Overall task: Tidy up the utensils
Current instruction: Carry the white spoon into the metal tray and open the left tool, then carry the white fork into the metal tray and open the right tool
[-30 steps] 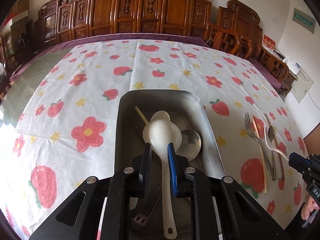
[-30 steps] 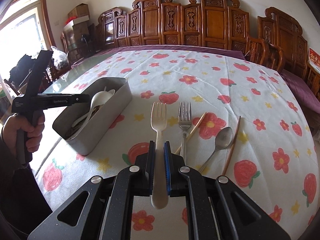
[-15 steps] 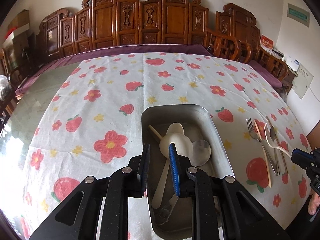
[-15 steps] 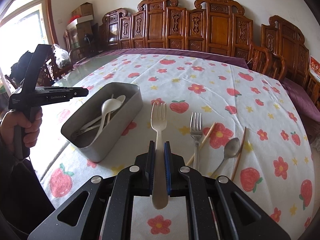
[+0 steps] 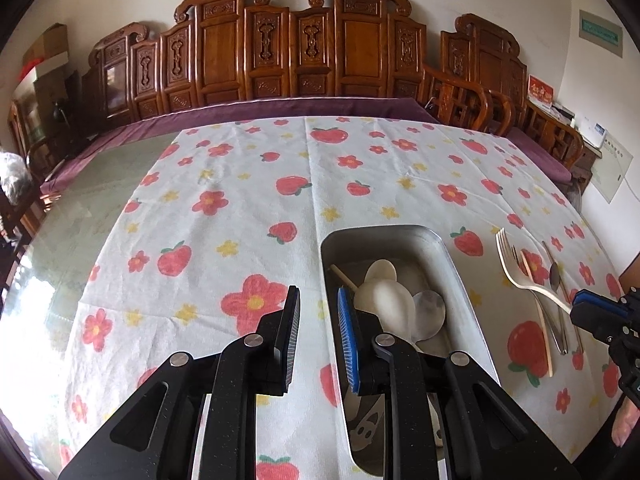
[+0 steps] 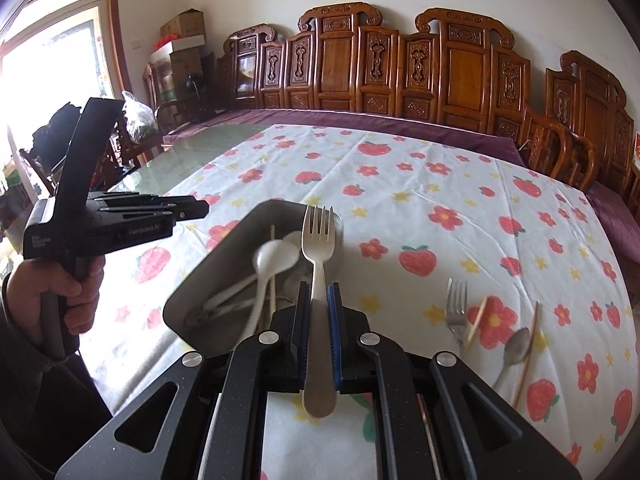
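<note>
white fork clamped lengthwise, tines pointing away

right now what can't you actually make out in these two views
- Left wrist view: near end of the metal tray, with the spoon handles, hidden behind the left gripper.
- Left wrist view: right gripper cut off by the frame edge; only its tip shows on the cream fork.
- Right wrist view: tray contents and the loose metal spoon and chopsticks are motion-blurred, so no exact count.
</note>
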`<state>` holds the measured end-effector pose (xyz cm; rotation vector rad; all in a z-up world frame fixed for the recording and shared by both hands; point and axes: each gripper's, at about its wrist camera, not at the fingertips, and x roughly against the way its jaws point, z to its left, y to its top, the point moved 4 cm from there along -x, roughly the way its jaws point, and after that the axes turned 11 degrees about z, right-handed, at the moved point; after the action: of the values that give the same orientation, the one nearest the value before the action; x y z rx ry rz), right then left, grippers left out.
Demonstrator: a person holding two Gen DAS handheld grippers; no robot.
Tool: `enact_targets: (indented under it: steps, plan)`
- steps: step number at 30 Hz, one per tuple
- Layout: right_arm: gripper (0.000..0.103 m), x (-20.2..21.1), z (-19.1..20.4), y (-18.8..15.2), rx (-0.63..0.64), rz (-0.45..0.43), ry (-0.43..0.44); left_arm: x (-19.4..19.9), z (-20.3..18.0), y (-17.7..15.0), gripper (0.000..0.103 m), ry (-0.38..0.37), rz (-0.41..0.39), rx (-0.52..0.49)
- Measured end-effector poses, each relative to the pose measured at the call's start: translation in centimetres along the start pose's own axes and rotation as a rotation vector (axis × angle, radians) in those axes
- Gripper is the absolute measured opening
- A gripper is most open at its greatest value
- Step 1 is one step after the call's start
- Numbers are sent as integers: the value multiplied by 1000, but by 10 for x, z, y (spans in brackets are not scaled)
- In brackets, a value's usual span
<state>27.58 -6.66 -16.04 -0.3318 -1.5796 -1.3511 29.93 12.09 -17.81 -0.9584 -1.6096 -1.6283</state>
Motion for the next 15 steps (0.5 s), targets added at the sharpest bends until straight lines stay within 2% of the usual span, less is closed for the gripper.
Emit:
enact_targets:
  steps: [8, 15]
  plan:
    - [10, -36, 26, 16, -3, 37, 16, -2, 15, 2, 18, 14, 3, 26]
    - [10, -64, 47, 23, 11, 69, -21, -2, 21, 2, 18, 16, 7, 41]
